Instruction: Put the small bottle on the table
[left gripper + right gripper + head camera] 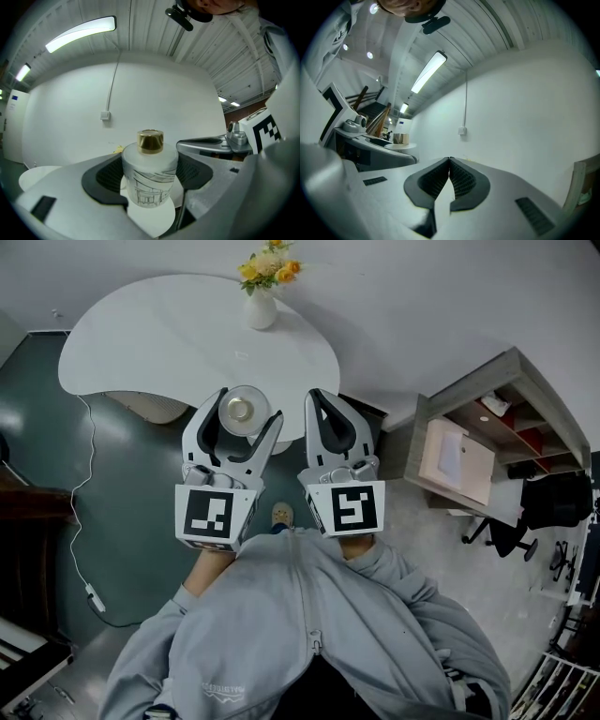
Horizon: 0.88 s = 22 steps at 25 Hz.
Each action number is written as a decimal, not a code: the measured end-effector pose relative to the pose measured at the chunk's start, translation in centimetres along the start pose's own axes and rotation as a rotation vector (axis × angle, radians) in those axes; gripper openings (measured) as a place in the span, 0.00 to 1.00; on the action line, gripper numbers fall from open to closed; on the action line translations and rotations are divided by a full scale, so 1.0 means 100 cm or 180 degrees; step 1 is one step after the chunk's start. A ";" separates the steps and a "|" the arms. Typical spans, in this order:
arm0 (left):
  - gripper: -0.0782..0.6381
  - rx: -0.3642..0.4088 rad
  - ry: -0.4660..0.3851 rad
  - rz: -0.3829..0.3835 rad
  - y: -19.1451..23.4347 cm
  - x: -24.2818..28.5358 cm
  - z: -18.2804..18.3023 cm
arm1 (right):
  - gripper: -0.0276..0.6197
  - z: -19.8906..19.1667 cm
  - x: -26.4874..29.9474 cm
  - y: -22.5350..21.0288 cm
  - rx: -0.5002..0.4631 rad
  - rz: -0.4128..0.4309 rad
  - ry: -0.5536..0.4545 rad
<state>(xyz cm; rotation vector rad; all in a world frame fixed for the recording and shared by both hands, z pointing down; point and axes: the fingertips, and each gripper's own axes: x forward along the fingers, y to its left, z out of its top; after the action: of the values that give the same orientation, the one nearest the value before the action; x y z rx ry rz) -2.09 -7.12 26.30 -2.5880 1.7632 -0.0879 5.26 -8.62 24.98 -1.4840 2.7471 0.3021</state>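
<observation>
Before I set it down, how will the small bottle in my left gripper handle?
Probably rigid and fragile: the small bottle looks like frosted glass. Its smooth round wall may slip, though ribbed pads grip it. Squat, it should stand steadily.

One white wall [422,296], plain. One dark grey-green floor [131,493], glossy, with a white cable [90,465] trailing across it. One white rounded table [141,343] against the wall, bearing a vase of yellow flowers [262,306]. One open shelf unit [487,432], pale wood, at right. One black office chair [548,502] beside it. One ribbed ceiling [154,33] with a lit strip light [79,33].
</observation>
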 end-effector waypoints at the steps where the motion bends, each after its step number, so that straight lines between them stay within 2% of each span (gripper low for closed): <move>1: 0.57 0.0000 -0.0007 0.0034 0.001 0.004 0.001 | 0.08 -0.001 0.003 -0.003 0.0003 0.0024 -0.0007; 14: 0.57 -0.0001 0.0083 0.0202 0.026 0.034 -0.002 | 0.08 -0.010 0.040 -0.013 0.0056 0.0147 -0.0019; 22: 0.57 0.0023 0.0074 0.0090 0.066 0.071 -0.008 | 0.08 -0.017 0.089 -0.016 0.0092 0.0004 -0.0016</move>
<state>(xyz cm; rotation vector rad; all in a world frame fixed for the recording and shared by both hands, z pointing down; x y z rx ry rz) -5.67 -16.13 27.12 -2.5666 1.8029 -0.1242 1.85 -17.11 25.57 -1.4728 2.7366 0.2647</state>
